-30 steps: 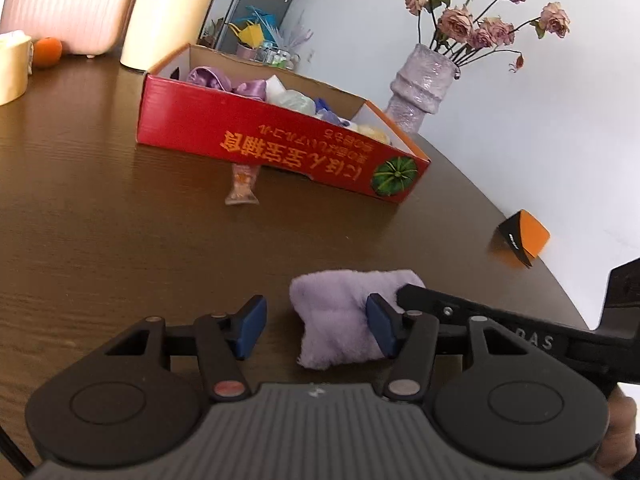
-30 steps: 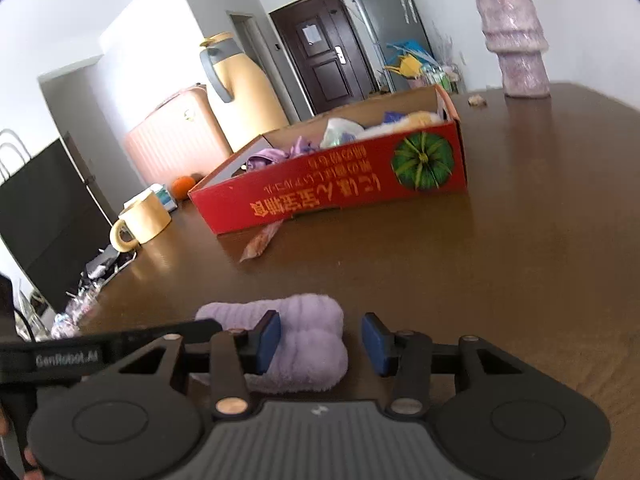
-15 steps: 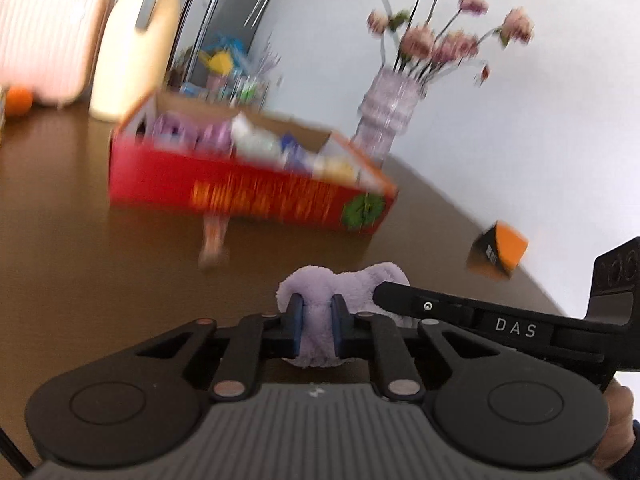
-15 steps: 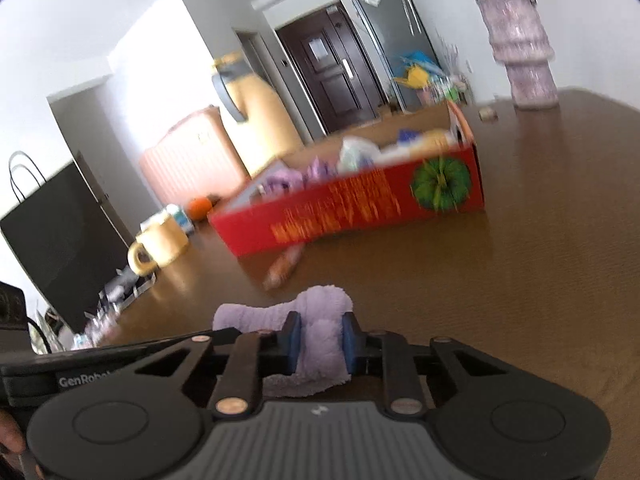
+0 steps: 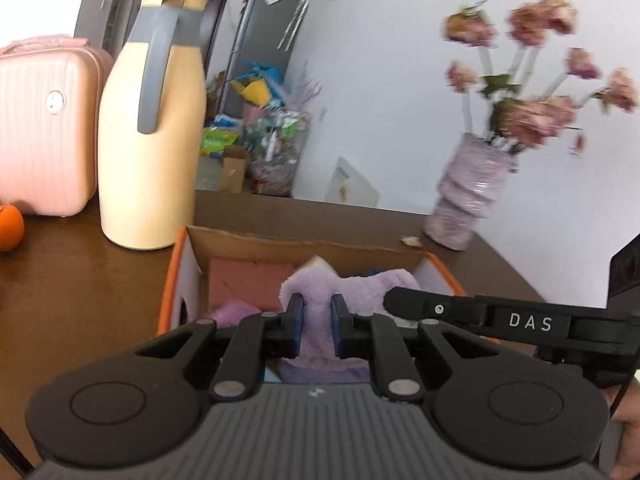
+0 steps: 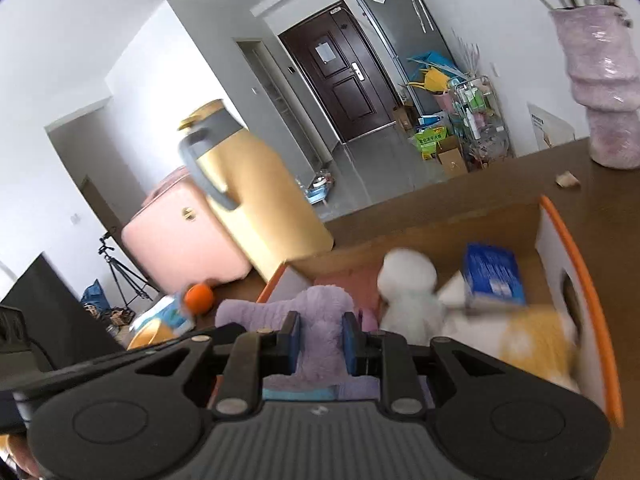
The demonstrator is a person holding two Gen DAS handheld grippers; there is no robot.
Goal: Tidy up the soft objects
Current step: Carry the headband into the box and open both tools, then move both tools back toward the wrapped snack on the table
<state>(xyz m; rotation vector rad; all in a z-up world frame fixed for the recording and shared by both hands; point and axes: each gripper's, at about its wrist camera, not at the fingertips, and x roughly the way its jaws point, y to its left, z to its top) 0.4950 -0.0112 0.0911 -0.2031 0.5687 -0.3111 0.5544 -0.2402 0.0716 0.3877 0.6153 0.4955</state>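
Note:
A fluffy purple towel [image 5: 316,292] is pinched at one end by my left gripper [image 5: 317,326] and at the other end [image 6: 320,312] by my right gripper [image 6: 320,338]. Both hold it over the open cardboard box [image 5: 280,244], whose orange rim [image 6: 580,264] shows in the right wrist view. The right gripper's arm [image 5: 500,320] crosses the left wrist view beside the towel. Inside the box lie a white plush [image 6: 408,292], a blue pack [image 6: 494,276], a yellow cloth [image 6: 528,344] and a pink item [image 5: 248,276].
A cream jug [image 5: 152,136] and a pink case [image 5: 40,128] stand behind the box on the brown table [image 5: 80,300]. An orange [image 5: 10,226] lies at the left. A purple vase [image 5: 468,196] of flowers stands at the right.
Both grippers closed on the purple towel on the table, lifted it and carried it forward over the box.

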